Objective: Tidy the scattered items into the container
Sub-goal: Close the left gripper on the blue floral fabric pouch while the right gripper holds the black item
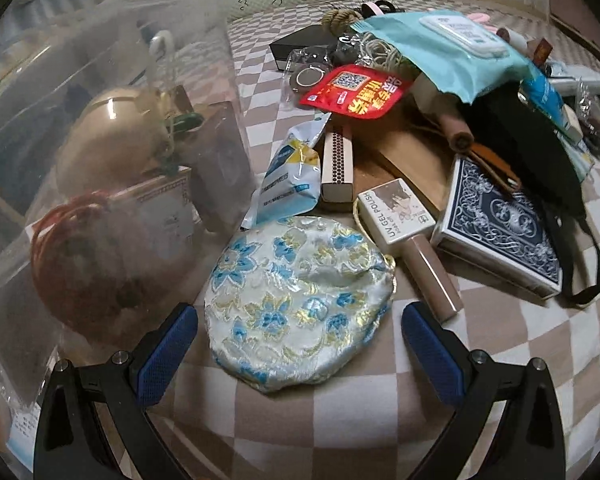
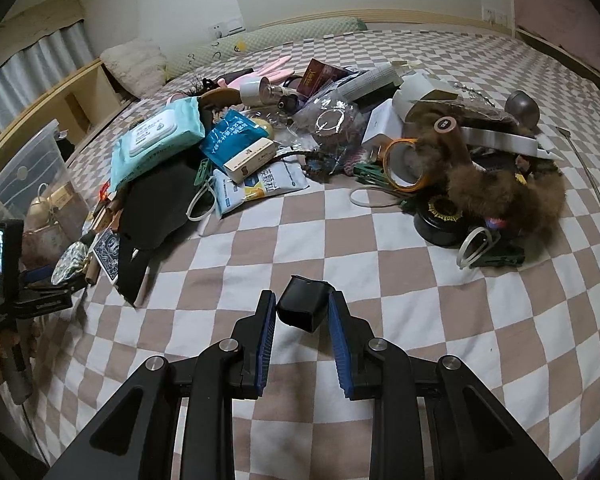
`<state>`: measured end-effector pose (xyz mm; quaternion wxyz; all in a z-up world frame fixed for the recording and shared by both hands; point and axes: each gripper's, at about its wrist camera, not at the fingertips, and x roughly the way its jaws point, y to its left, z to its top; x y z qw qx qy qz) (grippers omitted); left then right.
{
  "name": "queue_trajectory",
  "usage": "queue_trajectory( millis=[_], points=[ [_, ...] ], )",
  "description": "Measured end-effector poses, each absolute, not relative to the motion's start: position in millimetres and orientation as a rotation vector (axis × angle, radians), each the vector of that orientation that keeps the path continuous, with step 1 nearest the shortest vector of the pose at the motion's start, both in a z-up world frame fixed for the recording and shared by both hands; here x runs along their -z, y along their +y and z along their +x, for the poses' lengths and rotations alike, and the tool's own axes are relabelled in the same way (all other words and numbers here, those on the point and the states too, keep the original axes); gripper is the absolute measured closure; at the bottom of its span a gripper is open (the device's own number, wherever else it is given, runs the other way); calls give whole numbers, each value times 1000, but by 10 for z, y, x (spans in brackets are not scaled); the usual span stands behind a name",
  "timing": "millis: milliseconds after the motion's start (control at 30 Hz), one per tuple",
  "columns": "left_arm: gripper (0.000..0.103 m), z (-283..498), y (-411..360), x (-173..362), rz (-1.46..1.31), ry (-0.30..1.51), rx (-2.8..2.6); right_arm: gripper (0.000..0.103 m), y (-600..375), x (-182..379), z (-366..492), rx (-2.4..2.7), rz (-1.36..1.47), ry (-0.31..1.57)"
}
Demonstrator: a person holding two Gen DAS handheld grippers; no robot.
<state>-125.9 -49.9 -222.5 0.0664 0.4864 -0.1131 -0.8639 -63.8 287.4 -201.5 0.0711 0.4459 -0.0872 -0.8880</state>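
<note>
In the left wrist view a round silk pouch (image 1: 300, 304) with blue and gold flowers lies on the checkered bedcover, between the spread blue pads of my left gripper (image 1: 300, 320), which is open and does not touch it. A clear plastic container (image 1: 80, 140) stands just left of it, holding a gold bell, a red cord and boxes. In the right wrist view my right gripper (image 2: 302, 312) is shut on a small black box (image 2: 302, 309), held above the bedcover. The left gripper (image 2: 40, 276) shows at the far left beside the container (image 2: 28, 168).
A UV gel polish bottle (image 1: 404, 220), a blue card deck (image 1: 500, 224), a matchbox (image 1: 337, 168), a red sachet (image 1: 356, 92) and a teal wipes pack (image 1: 444, 48) crowd behind the pouch. Further right lie a furry brown piece (image 2: 496, 188), an orange tape ring (image 2: 404, 164) and a black tin (image 2: 444, 220).
</note>
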Motion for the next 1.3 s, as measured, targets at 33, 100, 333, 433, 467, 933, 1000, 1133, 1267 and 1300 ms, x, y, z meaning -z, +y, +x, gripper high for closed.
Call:
queue_trajectory(
  millis=[33,100,333,433,467,933,1000,1133,1267,1300],
  points=[
    [0,-1269,-488,2238,1460,-346,2606,75,2873,2014,-634,2672,1341,-261],
    [0,-1296,-473,2253,1438,-345,2611,75,2876,2009,-621,2676,1342,-259],
    [5,-1346,-487,2254,1422,-342,2609,75,2896,1960,-602,2689,1332,-265],
    [10,-1348,-506,2240,1432,-332,2613,75,2887,1947,-593,2687,1327,-269],
    [11,-1342,-510,2234,1433,-330,2614,75,2882,1942,-587,2686,1325,-266],
    [17,-1206,-475,2140,1444,-304,2653,75,2848,1813,-461,2709,1297,-268],
    [17,-1190,-462,2107,1434,-301,2669,75,2834,1785,-446,2711,1288,-269],
    [17,-1131,-425,1996,1407,-291,2700,75,2812,1725,-423,2715,1270,-268],
    [17,-1087,-408,1886,1379,-265,2724,75,2801,1664,-395,2720,1252,-265],
    [17,-1083,-408,1864,1373,-256,2733,75,2799,1651,-389,2722,1248,-265]
  ],
)
